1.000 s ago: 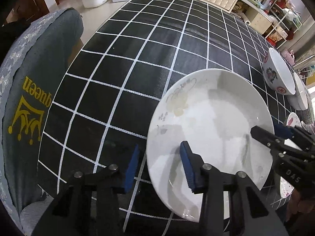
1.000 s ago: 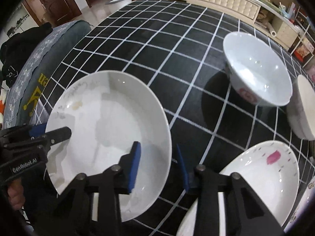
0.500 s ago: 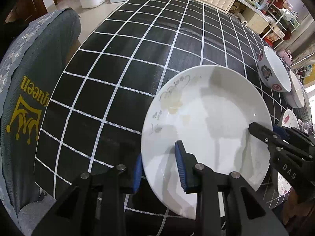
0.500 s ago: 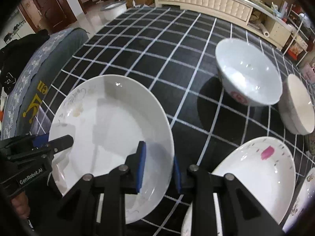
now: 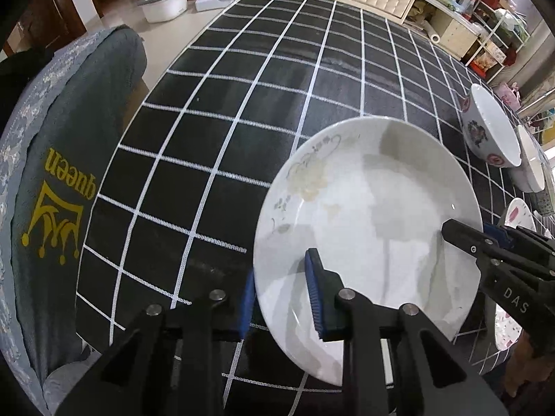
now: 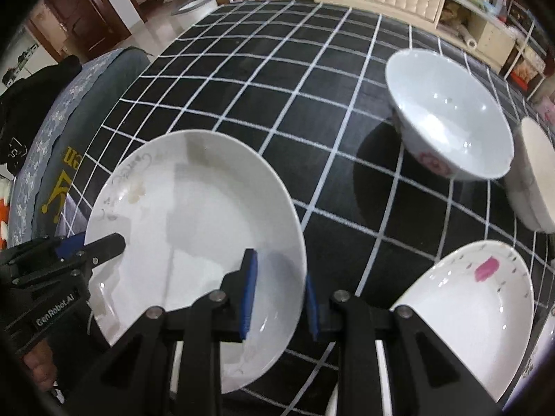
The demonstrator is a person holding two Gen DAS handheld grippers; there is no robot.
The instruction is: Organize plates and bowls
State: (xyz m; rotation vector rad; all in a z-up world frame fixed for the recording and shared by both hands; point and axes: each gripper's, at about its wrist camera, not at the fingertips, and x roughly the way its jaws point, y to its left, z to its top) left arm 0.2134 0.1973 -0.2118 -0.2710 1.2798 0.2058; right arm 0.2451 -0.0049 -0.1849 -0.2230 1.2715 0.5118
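Observation:
A white deep plate [image 5: 374, 208] with a faint floral print lies on the black checked tablecloth [image 5: 242, 104]. My left gripper [image 5: 281, 298] has the plate's near-left rim between its blue pads, and its jaws are closing onto it. My right gripper [image 6: 281, 298] is shut on the opposite rim of the same plate [image 6: 194, 215]. Each gripper shows in the other's view: the right gripper [image 5: 468, 230] at the plate's right edge, the left gripper [image 6: 93, 242] at its left edge.
A white bowl [image 6: 451, 114] with red flowers stands further back on the right, a second bowl [image 6: 534, 173] beside it. Another plate [image 6: 468, 312] with a pink mark lies close on the right. A grey cushioned chair [image 5: 69, 173] borders the table's left edge.
Both pairs of jaws have narrowed from standing loosely around the plate's rim to gripping it. The hands have hardly moved.

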